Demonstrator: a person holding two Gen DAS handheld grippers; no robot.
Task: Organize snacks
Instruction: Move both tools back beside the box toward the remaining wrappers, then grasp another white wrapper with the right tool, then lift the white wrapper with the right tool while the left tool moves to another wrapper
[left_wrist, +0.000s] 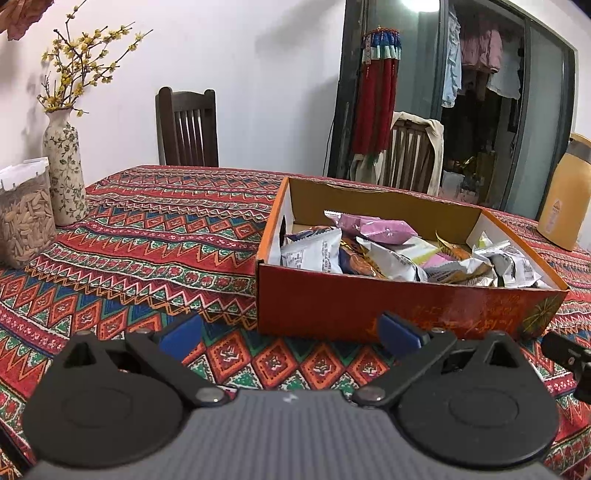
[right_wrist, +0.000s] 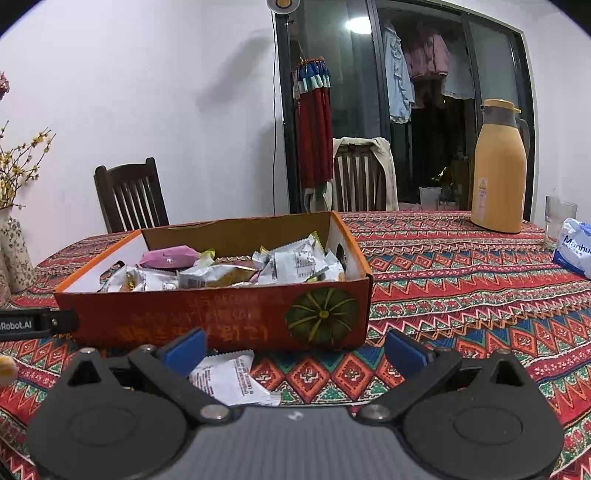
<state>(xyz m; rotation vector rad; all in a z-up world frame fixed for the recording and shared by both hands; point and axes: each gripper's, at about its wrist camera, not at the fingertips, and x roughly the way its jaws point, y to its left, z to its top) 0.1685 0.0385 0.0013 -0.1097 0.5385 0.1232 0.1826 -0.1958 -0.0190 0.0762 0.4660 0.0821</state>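
Left wrist view shows the left hand-held gripper (left_wrist: 291, 334) spread wide with nothing between its blue pads (left_wrist: 183, 334), hovering low over the counter (left_wrist: 147, 236), which is covered in a red patterned cloth. At about one o'clock from it sits the orange cardboard box (left_wrist: 369, 310), its near wall just beyond the right pad. Snack packets (left_wrist: 384, 254) fill the box in a loose heap, silver ones mostly, with a pink packet (left_wrist: 380, 229) on top toward the back. At ten o'clock a floral vase (left_wrist: 64, 170) with yellow blossoms stands just beside a clear container of seeds (left_wrist: 24, 221). An orange thermos (left_wrist: 565, 195) stands at two o'clock, behind the box's far right corner.

Right wrist view shows the right hand-held gripper (right_wrist: 295, 349) also released and holding nothing. A single silver packet (right_wrist: 229, 380) lies flat on the cloth at the foot of the box (right_wrist: 207, 317), between the spread fingers and nearer the left pad (right_wrist: 186, 349); whether it touches that pad cannot be told. The box stands at eleven to twelve o'clock, a green pumpkin printed on its near wall. A drinking glass (right_wrist: 559, 221) and a white-and-blue tissue pack (right_wrist: 574, 245) sit at two o'clock, near each other.
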